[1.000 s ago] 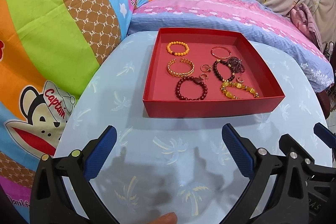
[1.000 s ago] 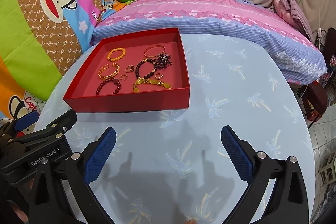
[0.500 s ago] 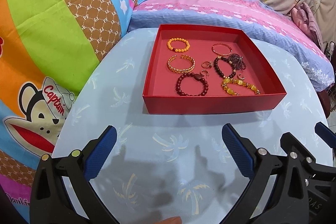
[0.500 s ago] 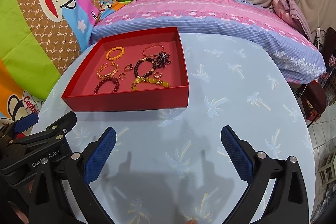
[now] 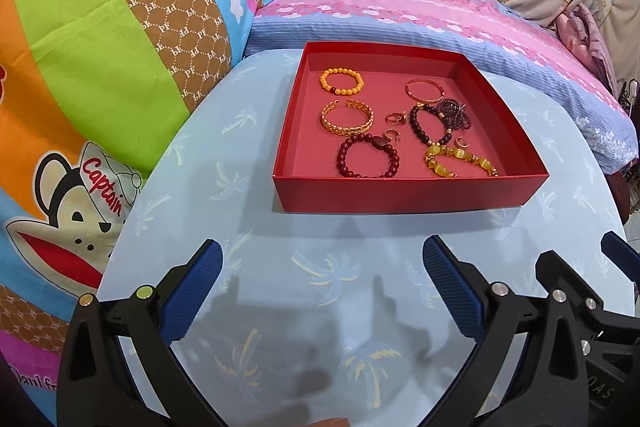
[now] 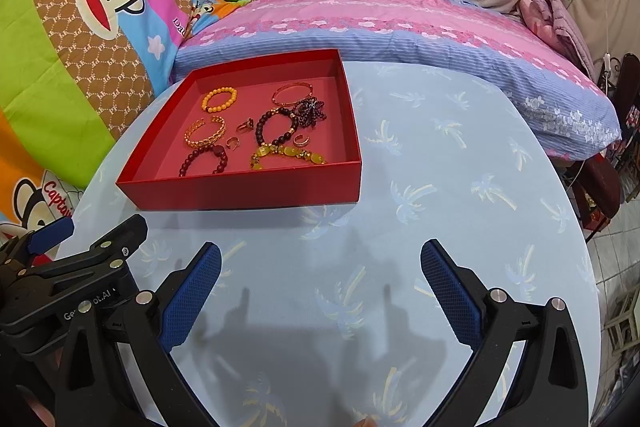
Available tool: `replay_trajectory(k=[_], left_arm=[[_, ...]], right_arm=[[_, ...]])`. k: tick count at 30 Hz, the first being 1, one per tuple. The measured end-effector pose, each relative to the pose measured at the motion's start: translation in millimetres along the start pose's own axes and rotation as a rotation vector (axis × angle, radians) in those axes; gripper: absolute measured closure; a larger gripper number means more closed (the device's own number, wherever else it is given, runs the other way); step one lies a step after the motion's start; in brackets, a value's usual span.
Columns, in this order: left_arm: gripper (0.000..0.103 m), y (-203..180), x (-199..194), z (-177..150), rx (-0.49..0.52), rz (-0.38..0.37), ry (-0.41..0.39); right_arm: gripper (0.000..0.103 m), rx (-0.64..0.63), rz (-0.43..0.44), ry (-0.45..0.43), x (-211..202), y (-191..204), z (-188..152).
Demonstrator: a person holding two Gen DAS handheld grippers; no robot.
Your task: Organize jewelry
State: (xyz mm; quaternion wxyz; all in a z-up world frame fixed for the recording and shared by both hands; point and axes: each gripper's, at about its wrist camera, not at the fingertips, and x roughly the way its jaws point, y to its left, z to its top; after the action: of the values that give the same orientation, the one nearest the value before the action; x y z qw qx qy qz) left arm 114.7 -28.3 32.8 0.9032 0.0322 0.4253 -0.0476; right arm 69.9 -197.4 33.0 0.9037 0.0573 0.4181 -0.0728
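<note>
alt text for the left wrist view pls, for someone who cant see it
A shallow red tray of bracelets and rings sits on a pale blue palm-print table, beyond the open, empty left hand-held gripper. An orange bead bracelet lies at the tray's far left; colourful bedding surrounds the table.

One red tray (image 5: pixel 404 193) is sitting on one table (image 5: pixel 256 239), and it is holding six bracelets: an orange bead one (image 5: pixel 341 81), a gold cuff (image 5: pixel 347 117), a thin rose-gold bangle (image 5: pixel 425 89), a dark red bead one (image 5: pixel 368 157), a dark brown bead one (image 5: pixel 430 125) and a yellow stone one (image 5: pixel 460 163). One tangled dark purple bead strand (image 5: pixel 454 111) is lying beside them, possibly a seventh bracelet or a necklace, and three small rings are showing: one (image 5: pixel 397 117), two (image 5: pixel 391 135), three (image 5: pixel 463 142). Two grippers are hovering over the table, left (image 5: pixel 322 287) and right (image 6: pixel 320 287), each spreading two blue pads wide apart.
</note>
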Motion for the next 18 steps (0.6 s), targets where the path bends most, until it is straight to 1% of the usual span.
replay_trajectory(k=[18], left_arm=[[0.007,2.2,2.1,-1.3,-0.003,0.002,0.004]], right_arm=[[0.007,-0.002,-0.002,0.000,-0.2,0.8,0.7]])
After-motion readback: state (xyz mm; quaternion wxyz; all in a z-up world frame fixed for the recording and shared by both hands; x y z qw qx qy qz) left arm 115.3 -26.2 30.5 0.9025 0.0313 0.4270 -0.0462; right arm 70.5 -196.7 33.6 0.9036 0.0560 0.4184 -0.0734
